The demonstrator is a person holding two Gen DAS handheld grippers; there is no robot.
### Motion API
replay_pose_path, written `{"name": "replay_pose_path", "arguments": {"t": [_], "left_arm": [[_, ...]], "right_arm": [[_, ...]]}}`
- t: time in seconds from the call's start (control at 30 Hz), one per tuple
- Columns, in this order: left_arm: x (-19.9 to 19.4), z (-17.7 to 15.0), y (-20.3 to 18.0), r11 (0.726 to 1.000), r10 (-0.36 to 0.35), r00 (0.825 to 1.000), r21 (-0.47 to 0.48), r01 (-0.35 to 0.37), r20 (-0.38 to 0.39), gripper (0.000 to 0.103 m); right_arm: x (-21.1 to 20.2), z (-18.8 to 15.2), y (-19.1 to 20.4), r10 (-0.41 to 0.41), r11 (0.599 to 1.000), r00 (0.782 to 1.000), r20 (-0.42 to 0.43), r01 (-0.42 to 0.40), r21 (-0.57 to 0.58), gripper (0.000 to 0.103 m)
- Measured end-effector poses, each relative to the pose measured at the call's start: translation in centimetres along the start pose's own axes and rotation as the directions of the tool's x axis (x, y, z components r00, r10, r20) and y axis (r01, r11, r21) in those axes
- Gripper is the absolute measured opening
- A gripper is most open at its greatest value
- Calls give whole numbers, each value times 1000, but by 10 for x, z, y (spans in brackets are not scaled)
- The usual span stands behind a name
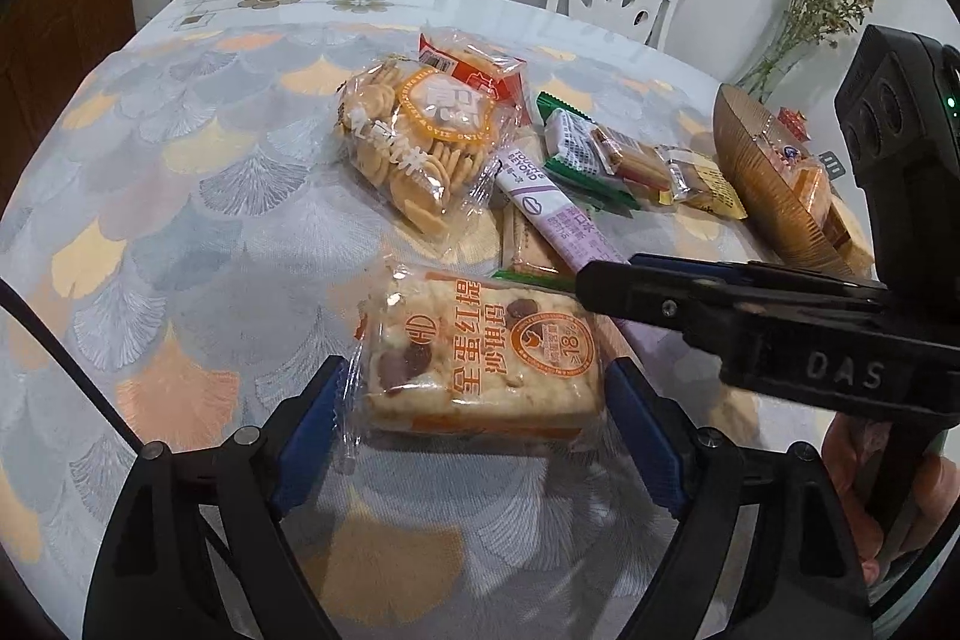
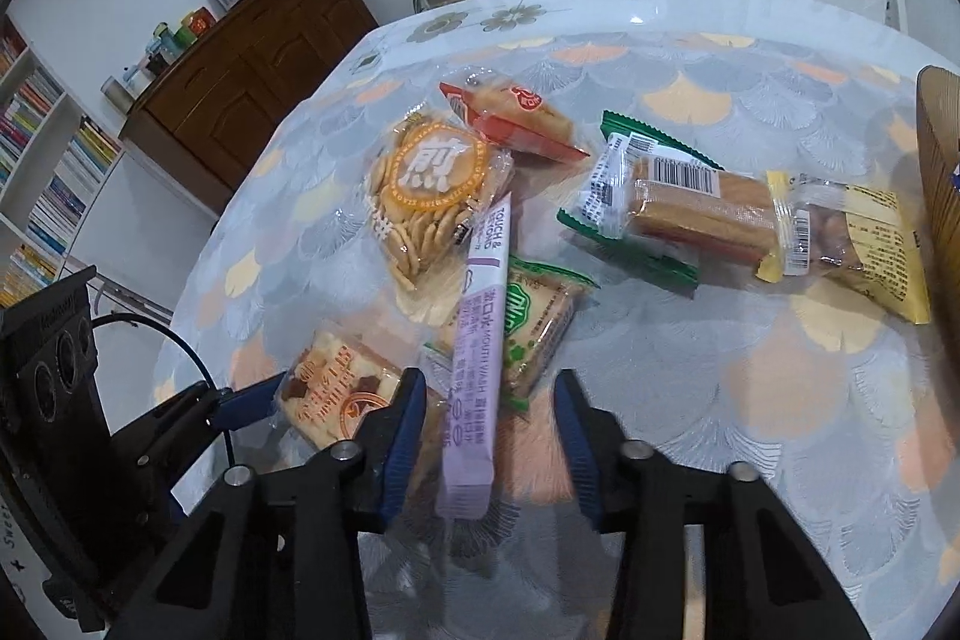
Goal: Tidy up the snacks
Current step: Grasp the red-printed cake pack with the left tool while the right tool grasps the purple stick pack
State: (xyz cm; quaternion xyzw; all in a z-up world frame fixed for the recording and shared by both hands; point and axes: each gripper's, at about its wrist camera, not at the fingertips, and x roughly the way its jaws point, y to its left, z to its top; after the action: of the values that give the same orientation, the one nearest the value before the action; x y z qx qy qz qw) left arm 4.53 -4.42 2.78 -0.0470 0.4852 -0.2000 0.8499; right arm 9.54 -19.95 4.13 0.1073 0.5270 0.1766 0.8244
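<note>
Counter [image 1: 180, 196]: fan-patterned cloth under clear cover; snacks scattered across the middle of both views.
Left tool [image 1: 474, 418]: bottom centre of the left wrist view, blue pads spread wide either side of the egg-crisp cake pack [image 1: 486, 358]; pads stand just beside the wrapper, not pressing it.
Right tool [image 2: 489, 436]: bottom centre of the right wrist view, fingers set fairly narrow around the near end of the purple mouthwash stick [image 2: 477, 340]; a gap shows on the right-hand side, so no firm clamp is visible.
Round cracker bag [image 1: 414, 142]: centre of the left wrist view, above the cake pack, touching the red-wrapped biscuit [image 1: 474, 64].
Green cracker pack [image 2: 534, 322]: partly under the purple stick.
Green-edged wafer pack [image 2: 654, 202]: right of centre, overlapping the yellow pack [image 2: 864, 244].
Wooden tray [image 1: 774, 184]: right edge, tilted on its rim, already holding a few packs.
Step in hand: both tools are placed for a pick, one item each.
Next move calls for: closing on the cake pack across its width; tightening on the thin stick without catching the green pack beneath; then carrying both towards the tray, likely the destination.
</note>
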Motion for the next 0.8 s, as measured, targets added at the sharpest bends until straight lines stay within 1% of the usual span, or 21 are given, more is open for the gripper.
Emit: {"name": "replay_pose_path", "arguments": {"t": [0.03,0.07,0.17,0.27,0.4,0.5,0.53,0.6,0.7,0.8], "left_arm": [[0,0,0,1000,0,1000,0,0,0,84],[0,-1,-1,1000,4,1000,2,-4,2,84],[2,-1,-3,1000,16,1000,4,-16,-3,85],[3,-1,-5,1000,24,1000,4,-24,-2,86],[8,0,-6,999,31,999,6,-31,-4,91],[10,0,-6,1000,27,1000,4,-27,2,91],[10,0,-7,1000,24,1000,16,-24,1,91],[9,-1,-10,999,11,1000,38,-11,-6,80],[5,-3,-16,996,-1,1000,86,3,-23,79],[-2,-8,-24,989,-61,998,136,64,-28,79]], "right_arm": [[0,0,0,6,1000,1000,-1,-6,1,18],[-1,-1,1,10,1000,1000,0,-10,2,16],[-4,-4,3,-23,999,1000,2,24,-23,15],[-8,-11,-1,1,1000,1000,-4,-1,-14,15],[-20,-28,-17,13,999,1000,-11,-13,33,14],[-35,-45,-37,20,996,1000,-2,-20,93,14],[-41,-51,-43,24,994,1000,3,-24,110,14],[-52,-62,-55,6,991,1000,11,-7,132,14],[-66,-80,-73,-35,986,999,9,33,162,14],[-73,-91,-89,-42,977,999,6,40,210,14]]}}
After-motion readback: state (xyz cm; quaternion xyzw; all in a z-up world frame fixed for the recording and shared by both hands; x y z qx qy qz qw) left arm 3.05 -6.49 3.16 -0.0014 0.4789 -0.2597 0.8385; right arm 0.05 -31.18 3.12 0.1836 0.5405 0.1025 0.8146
